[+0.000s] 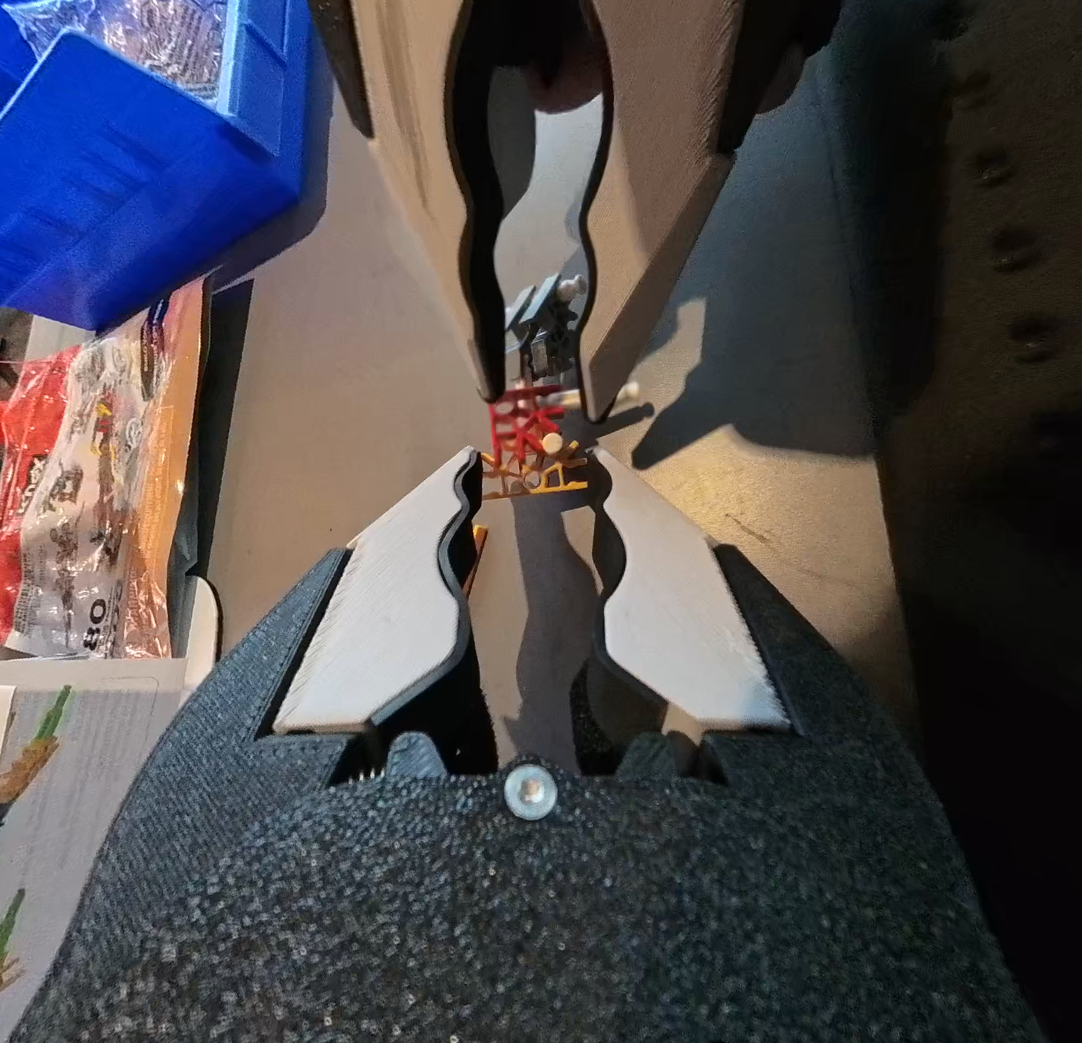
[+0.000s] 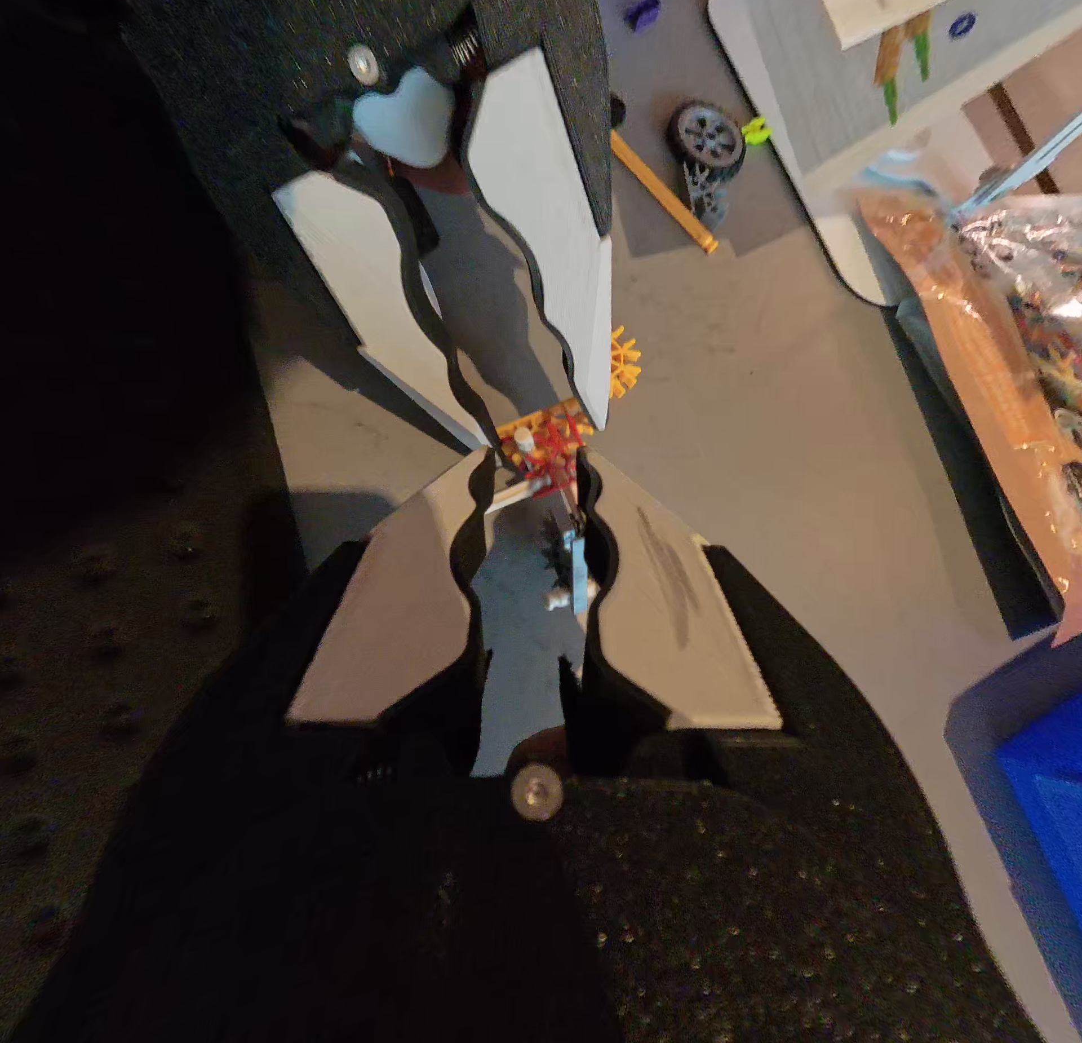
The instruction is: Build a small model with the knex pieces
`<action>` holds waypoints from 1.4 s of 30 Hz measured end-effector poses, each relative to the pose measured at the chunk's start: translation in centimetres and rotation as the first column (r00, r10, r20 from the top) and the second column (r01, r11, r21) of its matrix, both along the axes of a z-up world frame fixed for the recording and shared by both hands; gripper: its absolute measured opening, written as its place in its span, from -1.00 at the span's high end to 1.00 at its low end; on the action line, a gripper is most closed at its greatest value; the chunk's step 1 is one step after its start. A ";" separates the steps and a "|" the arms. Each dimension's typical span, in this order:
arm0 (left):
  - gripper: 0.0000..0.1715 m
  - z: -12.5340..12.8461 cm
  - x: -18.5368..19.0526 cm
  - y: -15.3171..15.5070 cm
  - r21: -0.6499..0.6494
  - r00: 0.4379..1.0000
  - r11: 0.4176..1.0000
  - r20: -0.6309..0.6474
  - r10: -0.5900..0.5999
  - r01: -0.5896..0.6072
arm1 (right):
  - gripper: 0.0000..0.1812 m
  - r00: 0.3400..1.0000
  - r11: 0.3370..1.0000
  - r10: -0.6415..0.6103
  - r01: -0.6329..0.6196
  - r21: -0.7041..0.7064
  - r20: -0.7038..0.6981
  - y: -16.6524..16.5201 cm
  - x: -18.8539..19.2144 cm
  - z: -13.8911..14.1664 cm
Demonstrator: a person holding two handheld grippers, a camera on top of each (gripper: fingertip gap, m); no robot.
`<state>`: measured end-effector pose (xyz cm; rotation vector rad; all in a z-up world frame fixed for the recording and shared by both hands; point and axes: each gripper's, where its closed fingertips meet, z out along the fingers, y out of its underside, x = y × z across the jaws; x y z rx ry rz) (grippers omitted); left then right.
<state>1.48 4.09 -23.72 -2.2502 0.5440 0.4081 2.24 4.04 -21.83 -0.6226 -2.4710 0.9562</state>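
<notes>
- Black textured housing fills the bottom of both wrist views, each with a silver screw [image 1: 530, 798] at its centre.
- From the left wrist view I see my left gripper [image 1: 536, 467] at mid-frame, its white fingers [image 1: 404, 593] clamped by the tips on a yellow connector [image 1: 536, 479].
- That yellow piece joins a red connector [image 1: 527, 420] with a white rod end [image 1: 550, 442] poking out; the small assembly hangs above the grey tabletop [image 1: 351, 370].
- My right gripper [image 1: 541, 408] comes down from the top of the frame, tips pinching the red connector; a grey piece [image 1: 541, 323] sits between its fingers higher up.
- In the right wrist view the same red connector [image 2: 550, 455] is gripped at the tips, with the left gripper [image 2: 547, 429] opposite.
- A blue bin [image 1: 134, 154] occupies the upper left of the left view, with a bagged parts kit [image 1: 88, 476] below it.
- In the right view's upper right of centre I see a grey wheel [image 2: 706, 136], a tan rod [image 2: 661, 192], and a loose yellow connector [image 2: 623, 362] on the table.
</notes>
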 end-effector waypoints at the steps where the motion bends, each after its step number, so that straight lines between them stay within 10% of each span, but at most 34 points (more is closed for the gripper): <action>1: 0.62 0.0 0.1 0.1 -0.001 1.000 1.000 -0.001 -0.002 0.002 | 0.69 1.000 1.000 0.009 -0.009 -0.003 -0.009 -0.2 0.0 0.2; 20: 0.43 -0.2 -1.5 0.5 -0.019 0.989 0.995 0.110 0.100 -0.098 | 0.74 0.968 0.979 -0.199 0.202 0.002 0.153 0.7 2.8 -2.3; 42: 0.44 2.3 -1.1 -1.3 0.113 0.972 0.994 0.231 -0.031 0.005 | 0.96 0.981 0.981 -0.156 0.168 0.098 -0.114 0.1 0.2 0.5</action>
